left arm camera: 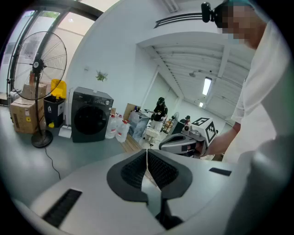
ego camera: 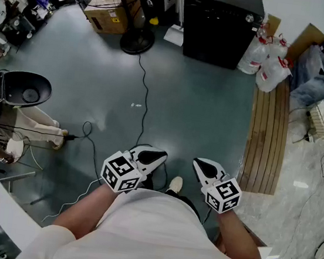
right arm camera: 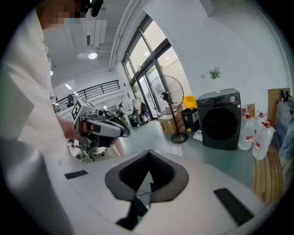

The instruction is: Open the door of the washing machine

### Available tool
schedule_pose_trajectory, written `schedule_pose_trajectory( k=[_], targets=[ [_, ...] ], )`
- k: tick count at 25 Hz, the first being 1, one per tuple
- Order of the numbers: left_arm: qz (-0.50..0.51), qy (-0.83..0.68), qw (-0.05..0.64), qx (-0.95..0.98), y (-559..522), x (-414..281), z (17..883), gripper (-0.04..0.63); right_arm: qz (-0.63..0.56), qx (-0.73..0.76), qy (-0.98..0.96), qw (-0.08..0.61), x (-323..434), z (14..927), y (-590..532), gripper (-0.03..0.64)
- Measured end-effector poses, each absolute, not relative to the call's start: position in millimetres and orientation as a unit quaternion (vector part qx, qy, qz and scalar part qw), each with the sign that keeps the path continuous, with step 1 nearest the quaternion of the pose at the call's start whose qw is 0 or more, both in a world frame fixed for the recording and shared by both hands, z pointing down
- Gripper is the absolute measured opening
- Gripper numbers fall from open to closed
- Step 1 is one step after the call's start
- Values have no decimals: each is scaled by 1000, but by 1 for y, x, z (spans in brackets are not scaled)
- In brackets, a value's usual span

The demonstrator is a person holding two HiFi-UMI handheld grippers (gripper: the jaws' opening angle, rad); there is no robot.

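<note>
Two grippers hang low in front of the person, well apart from the washing machine (ego camera: pixel 220 27), which stands across the grey floor against the far wall. The left gripper (ego camera: pixel 156 155) has its jaws pressed together with nothing between them, and the right gripper (ego camera: pixel 200 165) is likewise closed and empty; both point roughly toward the machine. The machine is dark, and its round door (left arm camera: pixel 87 118) sits flush in the front, not yet opened. Just beside the machine, on its right in the head view, stand several clear plastic jugs (ego camera: pixel 267 58) with red caps. On its other side is a standing fan (right arm camera: pixel 167 97), and beyond that a cardboard box (ego camera: pixel 104 16). A thin black cable (ego camera: pixel 145 107) trails over the floor from the fan's base toward the person. A slatted wooden board (ego camera: pixel 265 139) lies on the floor in front of the jugs.
</note>
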State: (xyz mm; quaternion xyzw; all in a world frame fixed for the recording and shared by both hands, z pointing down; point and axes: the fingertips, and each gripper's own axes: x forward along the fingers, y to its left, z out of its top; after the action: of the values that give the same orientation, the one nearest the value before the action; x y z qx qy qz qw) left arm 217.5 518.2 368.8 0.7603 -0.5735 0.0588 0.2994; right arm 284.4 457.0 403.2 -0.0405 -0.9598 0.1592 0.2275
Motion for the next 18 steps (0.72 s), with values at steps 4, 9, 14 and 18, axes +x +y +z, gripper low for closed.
schedule_pose_trajectory(
  k=[4, 9, 14, 18],
  targets=[
    [46, -572, 281, 769, 505, 193, 364, 20, 145, -33, -963, 224, 253, 400, 450, 6],
    [22, -566, 276, 776, 492, 137, 365, 20, 130, -22, -963, 234, 201, 393, 442, 6],
    [30, -549, 266, 792, 473, 67, 361, 20, 130, 9, -961, 243, 136, 385, 417, 8],
    [50, -531, 263, 804, 465, 20, 368, 21, 135, 41, -962, 232, 87, 381, 405, 9]
  ],
)
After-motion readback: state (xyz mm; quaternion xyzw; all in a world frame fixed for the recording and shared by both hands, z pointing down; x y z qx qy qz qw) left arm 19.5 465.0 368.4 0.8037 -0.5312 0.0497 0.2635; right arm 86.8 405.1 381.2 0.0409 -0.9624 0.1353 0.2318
